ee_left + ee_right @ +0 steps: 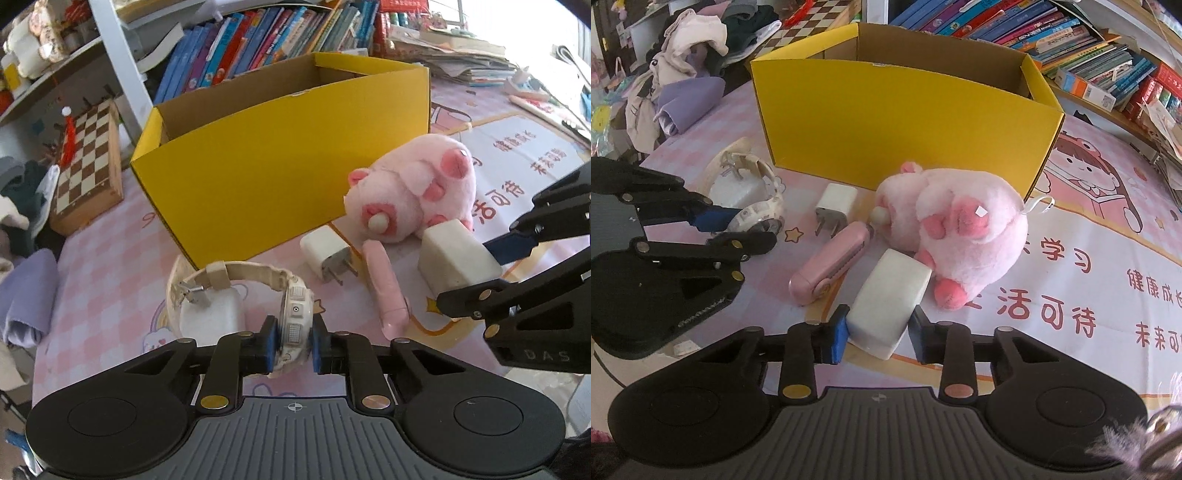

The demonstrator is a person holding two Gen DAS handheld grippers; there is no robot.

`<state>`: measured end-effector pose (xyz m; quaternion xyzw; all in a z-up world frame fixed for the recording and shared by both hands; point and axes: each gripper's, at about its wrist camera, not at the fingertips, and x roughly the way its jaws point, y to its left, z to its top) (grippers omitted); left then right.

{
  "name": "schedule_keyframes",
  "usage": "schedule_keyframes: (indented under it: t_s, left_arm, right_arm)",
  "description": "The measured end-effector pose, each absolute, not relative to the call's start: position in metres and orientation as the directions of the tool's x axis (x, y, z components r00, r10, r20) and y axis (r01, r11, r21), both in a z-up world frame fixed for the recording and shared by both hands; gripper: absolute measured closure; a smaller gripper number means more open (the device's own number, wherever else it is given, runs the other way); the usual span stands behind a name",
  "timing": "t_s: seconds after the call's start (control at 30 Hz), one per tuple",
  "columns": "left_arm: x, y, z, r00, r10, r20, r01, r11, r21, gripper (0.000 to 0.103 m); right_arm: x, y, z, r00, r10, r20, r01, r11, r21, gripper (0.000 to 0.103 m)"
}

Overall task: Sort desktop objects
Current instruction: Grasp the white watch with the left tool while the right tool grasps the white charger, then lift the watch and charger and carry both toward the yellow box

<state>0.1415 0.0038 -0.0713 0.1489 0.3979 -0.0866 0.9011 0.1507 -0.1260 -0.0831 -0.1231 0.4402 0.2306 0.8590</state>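
Observation:
My left gripper [294, 347] is shut on a white wristwatch [291, 314], its pads on both sides of the watch case; it also shows in the right wrist view [757, 218]. My right gripper [877, 338] is shut on a large white charger block [890, 302], which also shows in the left wrist view [456, 258]. A small white plug adapter [325, 253], a pink stick-shaped device [386, 291] and a pink plush pig [413, 184] lie on the pink mat in front of an open yellow cardboard box [258, 177].
A wooden chessboard box [86, 166] stands left of the yellow box. Books [258, 37] line the shelf behind. Stacked papers [450, 55] lie at the back right. Purple cloth [26, 295] and clothes lie at the left table edge.

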Motion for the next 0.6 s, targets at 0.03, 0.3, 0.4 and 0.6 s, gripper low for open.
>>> schedule_keyframes:
  t_s: [0.03,0.3,0.4,0.6]
  left_arm:
    - [0.140,0.004,-0.071,0.669,-0.040,-0.742,0.274,0.942,0.196,0.087]
    - [0.124,0.010,-0.054,0.697,-0.079,-0.713,0.265,0.952,0.154,0.088]
    - [0.118,0.011,-0.047,0.714,-0.094,-0.694,0.263,0.954,0.142,0.088]
    - [0.107,0.009,-0.035,0.754,-0.108,-0.648,0.271,0.949,0.158,0.088]
  right_arm:
    - [0.150,-0.126,-0.082,0.508,0.289,-0.811,-0.504,0.864,-0.007,0.075]
    - [0.142,-0.132,-0.069,0.537,0.308,-0.785,-0.493,0.870,0.004,0.078]
    - [0.139,-0.134,-0.065,0.542,0.309,-0.781,-0.485,0.875,0.010,0.078]
    - [0.131,-0.136,-0.057,0.564,0.309,-0.766,-0.475,0.880,0.005,0.078]
